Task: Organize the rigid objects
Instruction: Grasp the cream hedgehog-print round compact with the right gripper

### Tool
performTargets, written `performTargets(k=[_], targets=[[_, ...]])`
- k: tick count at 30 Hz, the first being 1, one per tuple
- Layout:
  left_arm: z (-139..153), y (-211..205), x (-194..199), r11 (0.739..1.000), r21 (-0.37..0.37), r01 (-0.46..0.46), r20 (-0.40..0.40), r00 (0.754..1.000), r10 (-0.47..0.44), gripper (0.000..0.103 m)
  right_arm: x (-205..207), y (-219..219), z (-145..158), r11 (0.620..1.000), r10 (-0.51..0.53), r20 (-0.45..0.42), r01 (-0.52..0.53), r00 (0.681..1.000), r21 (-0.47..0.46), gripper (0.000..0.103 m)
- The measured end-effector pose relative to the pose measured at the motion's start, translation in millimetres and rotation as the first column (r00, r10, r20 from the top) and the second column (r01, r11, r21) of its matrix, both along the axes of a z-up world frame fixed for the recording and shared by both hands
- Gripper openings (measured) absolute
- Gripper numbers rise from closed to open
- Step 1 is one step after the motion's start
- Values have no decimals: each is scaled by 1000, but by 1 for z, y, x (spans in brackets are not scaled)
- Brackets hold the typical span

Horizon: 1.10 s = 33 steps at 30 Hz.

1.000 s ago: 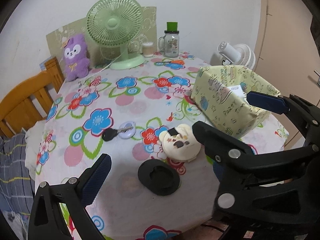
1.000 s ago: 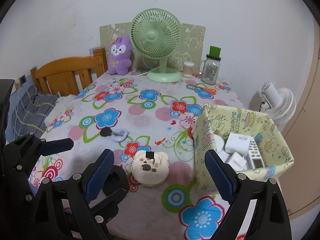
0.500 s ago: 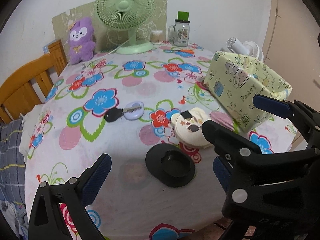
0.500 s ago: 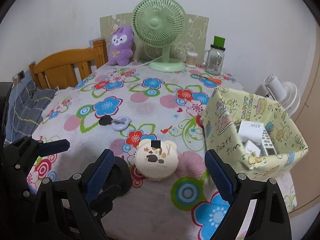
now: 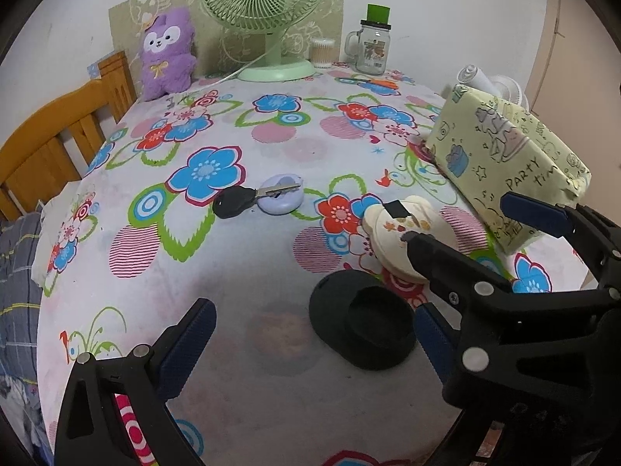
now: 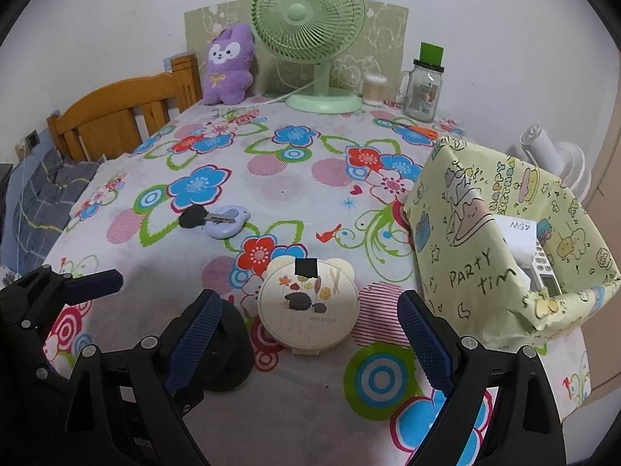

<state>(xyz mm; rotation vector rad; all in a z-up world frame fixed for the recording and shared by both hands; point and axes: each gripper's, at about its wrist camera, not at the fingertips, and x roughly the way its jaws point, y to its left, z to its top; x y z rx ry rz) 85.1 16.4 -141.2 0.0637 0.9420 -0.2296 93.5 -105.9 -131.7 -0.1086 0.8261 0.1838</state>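
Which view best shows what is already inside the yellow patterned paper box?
The right wrist view: it looks into the open top of the yellow patterned paper box, showing a white charger block and another white item. The left wrist view shows only the box's outer side, contents hidden.

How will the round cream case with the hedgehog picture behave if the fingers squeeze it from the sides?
The cream case looks like hard plastic, so probably stiff. Its curved rim may slip between the fingers. Lying flat, it seems unlikely to roll or tip.

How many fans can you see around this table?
2. A green desk fan stands at the table's far edge by the wall. A white fan sits beyond the table's right side, behind the yellow box, partly hidden.
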Motion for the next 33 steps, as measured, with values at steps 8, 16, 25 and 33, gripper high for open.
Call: performTargets(k=[8, 16, 25, 33], targets=[[-5, 4, 18, 1000, 0, -11, -15, 1000, 11, 103, 19, 2, -7, 1000, -24, -39, 24, 999, 3, 94], [-10, 6, 29, 1000, -10, -1, -33, 999, 0, 103, 36, 3, -19, 997, -67, -85, 69, 994, 21, 93], [-10, 1, 30, 999, -17, 31, -39, 999, -32, 103, 52, 2, -37, 989, -139, -199, 147, 970, 26, 87], [-8, -2, 31, 999, -1, 54, -36, 998, -54, 103, 55, 10, -38, 992, -129, -220, 127, 967, -22, 76]])
